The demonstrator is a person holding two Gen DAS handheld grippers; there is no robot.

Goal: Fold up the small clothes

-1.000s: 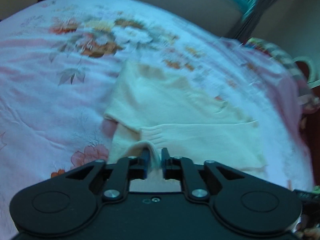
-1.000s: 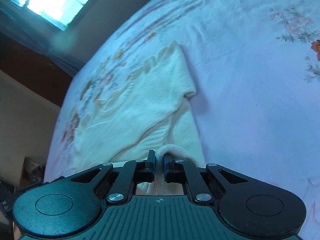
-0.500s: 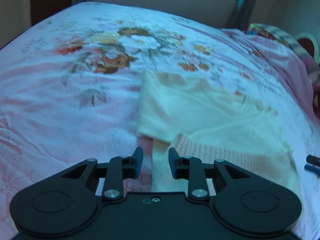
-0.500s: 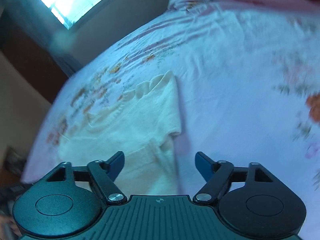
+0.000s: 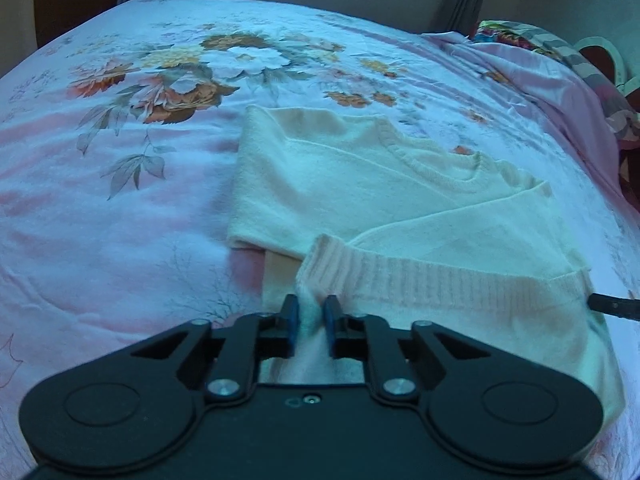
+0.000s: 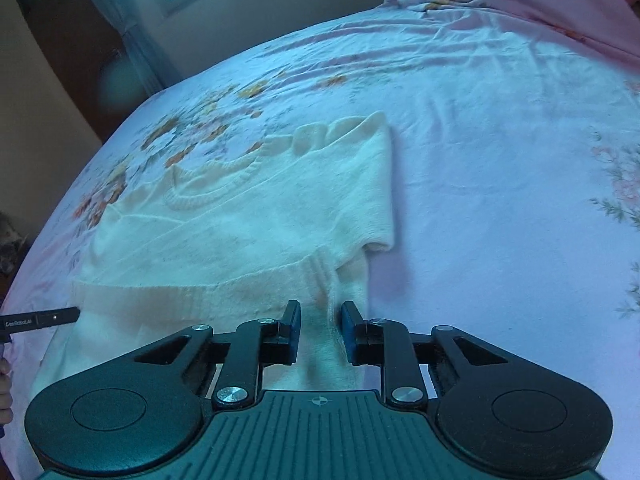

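One cream sweater (image 5: 384,200) is lying on one floral bedsheet (image 5: 120,220). Left gripper (image 5: 311,316) is pinching its ribbed hem; right gripper (image 6: 320,326), just closing, is straddling the hem's other corner without pressing. "GenRobot.AI" is showing on one finger (image 6: 40,319).

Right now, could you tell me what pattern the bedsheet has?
Pink bedsheet with a floral print, clearest in the left wrist view.

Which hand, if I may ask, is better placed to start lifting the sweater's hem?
Probably left: the left gripper, jaws just closing, pinches the sweater at a hem corner; the right gripper, jaws just closing, straddles its corner without pinching yet.
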